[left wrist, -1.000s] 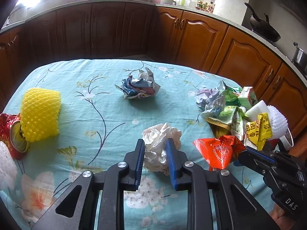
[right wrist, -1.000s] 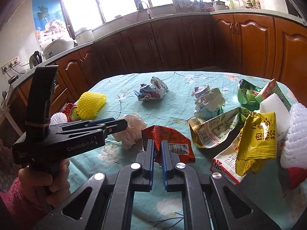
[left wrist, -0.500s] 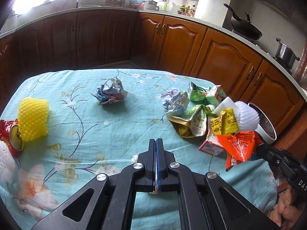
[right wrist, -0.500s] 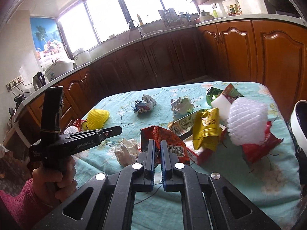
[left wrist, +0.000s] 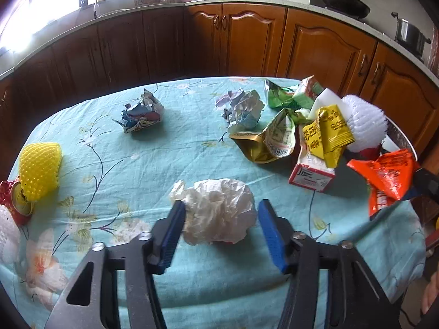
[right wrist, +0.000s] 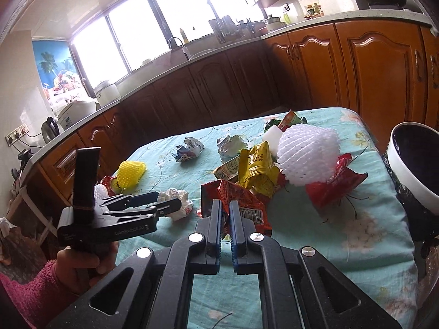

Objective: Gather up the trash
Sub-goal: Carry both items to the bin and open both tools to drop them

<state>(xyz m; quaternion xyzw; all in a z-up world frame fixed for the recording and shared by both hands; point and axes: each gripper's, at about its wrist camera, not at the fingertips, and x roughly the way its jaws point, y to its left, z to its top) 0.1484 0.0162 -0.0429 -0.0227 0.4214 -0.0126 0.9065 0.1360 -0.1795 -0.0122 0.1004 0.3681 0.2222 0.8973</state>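
Note:
A crumpled white paper ball (left wrist: 219,213) lies on the teal flowered tablecloth (left wrist: 164,159). My left gripper (left wrist: 221,205) straddles it with its jaws opening; the left pad grazes the paper and the right pad stands apart. From the right wrist view the left gripper (right wrist: 167,200) sits low at the left, held by a hand in a pink sleeve (right wrist: 35,282). My right gripper (right wrist: 225,205) is shut on a red snack wrapper (right wrist: 241,200), lifted above the cloth; the same red snack wrapper (left wrist: 384,175) hangs at the right in the left view.
A heap of wrappers, a carton (left wrist: 310,170) and white foam netting (right wrist: 307,153) fills the table's right side. A white-rimmed dark bin (right wrist: 397,172) stands past the right edge. Yellow foam netting (left wrist: 38,170), a can (left wrist: 19,200) and a paper wad (left wrist: 140,115) lie left and middle.
My left gripper, pinched shut on the white paper half a second ago, has opened and the ball now rests between its fingers. The right gripper carried the red wrapper up and rightward.

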